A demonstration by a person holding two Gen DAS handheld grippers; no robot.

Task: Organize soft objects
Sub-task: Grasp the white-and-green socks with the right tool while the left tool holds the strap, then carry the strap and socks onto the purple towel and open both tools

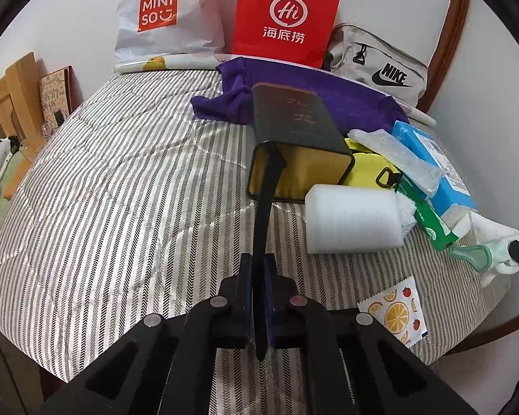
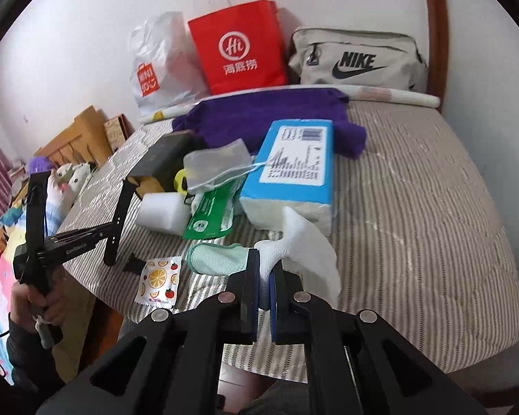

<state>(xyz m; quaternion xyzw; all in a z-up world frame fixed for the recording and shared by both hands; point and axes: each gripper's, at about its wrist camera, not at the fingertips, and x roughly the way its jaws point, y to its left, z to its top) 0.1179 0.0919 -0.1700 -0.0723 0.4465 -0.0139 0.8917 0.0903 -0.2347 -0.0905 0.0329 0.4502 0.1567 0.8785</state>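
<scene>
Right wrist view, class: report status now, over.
Right gripper shut on white sock. Left gripper shut on dark box's flap. Green sock beside; tissue pack behind.

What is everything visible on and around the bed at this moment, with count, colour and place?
MINISO bag: 1, white, against wall, far left.
Haidilao paper bag: 1, red, beside it.
Nike bag: 1, beige, far right.
towel: 1, purple, far end of bed.
box: 1, dark with yellow lining, on its side.
foam roll: 1, white, beside box.
tissue pack: 1, blue, centre pile.
green packet: 1, under pile.
fruit-print sachet: 1, near edge.
green cloth: 1, pale, near edge.
white sock: 1, gripped.
bed cover: 1, striped grey.
strap: 1, black, from box.
left hand-held gripper: shut on strap.
right hand-held gripper: shut on sock.
hand: 1, holding left gripper.
</scene>
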